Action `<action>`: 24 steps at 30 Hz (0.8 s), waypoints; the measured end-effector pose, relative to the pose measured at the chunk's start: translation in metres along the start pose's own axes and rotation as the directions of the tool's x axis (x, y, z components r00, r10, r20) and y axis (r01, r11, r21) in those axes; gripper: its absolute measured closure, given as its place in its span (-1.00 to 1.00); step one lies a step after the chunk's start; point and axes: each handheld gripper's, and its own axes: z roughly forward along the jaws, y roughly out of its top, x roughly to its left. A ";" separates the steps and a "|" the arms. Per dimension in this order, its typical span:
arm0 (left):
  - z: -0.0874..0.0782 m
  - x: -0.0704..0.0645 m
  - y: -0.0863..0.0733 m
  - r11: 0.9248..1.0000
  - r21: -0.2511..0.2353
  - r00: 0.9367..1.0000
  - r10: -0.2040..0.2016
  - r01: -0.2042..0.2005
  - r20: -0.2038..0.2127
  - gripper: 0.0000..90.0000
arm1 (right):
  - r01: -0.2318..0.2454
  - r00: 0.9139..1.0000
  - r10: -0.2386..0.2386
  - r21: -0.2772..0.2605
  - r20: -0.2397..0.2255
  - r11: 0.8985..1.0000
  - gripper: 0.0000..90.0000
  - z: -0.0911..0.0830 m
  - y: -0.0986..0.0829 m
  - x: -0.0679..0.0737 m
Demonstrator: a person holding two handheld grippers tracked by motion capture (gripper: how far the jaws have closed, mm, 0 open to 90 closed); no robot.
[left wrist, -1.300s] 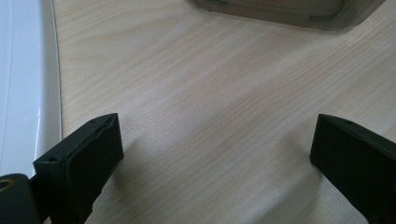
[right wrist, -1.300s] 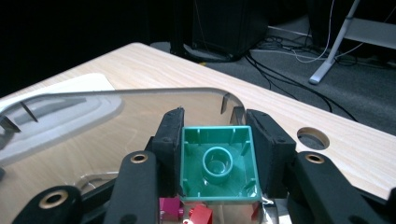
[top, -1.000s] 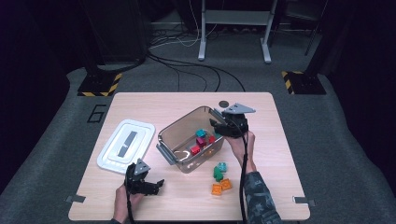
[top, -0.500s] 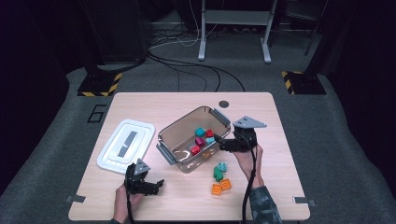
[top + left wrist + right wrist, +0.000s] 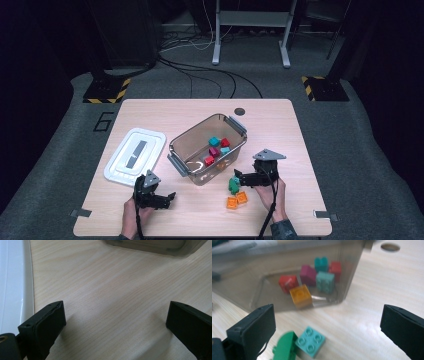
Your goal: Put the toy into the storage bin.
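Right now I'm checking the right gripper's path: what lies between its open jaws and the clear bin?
In the right gripper view, a teal brick and a green brick lie on bare table before the clear bin.

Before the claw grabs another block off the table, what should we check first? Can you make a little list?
1. Right claw open wide: ok.
2. Teal block between its jaws: ok, though low and left of centre.
3. Green block clear of the teal one: not ok, they touch.
4. Clear bin open, lid set aside on the table: ok.
5. Room left in the bin: ok, just a few blocks inside.
6. Left claw out of the way: ok, open over bare table.
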 end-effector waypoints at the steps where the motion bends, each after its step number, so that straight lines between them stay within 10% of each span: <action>1: 0.000 0.000 0.000 1.000 0.000 1.000 0.000 0.000 0.000 -0.95 | -0.005 1.000 0.005 0.015 0.000 1.000 -1.00 0.002 -0.003 -0.001; 24: 0.000 0.000 0.000 1.000 -0.001 1.000 0.001 -0.001 0.000 -0.95 | -0.004 1.000 0.003 0.185 0.007 0.983 -0.80 0.040 -0.018 -0.001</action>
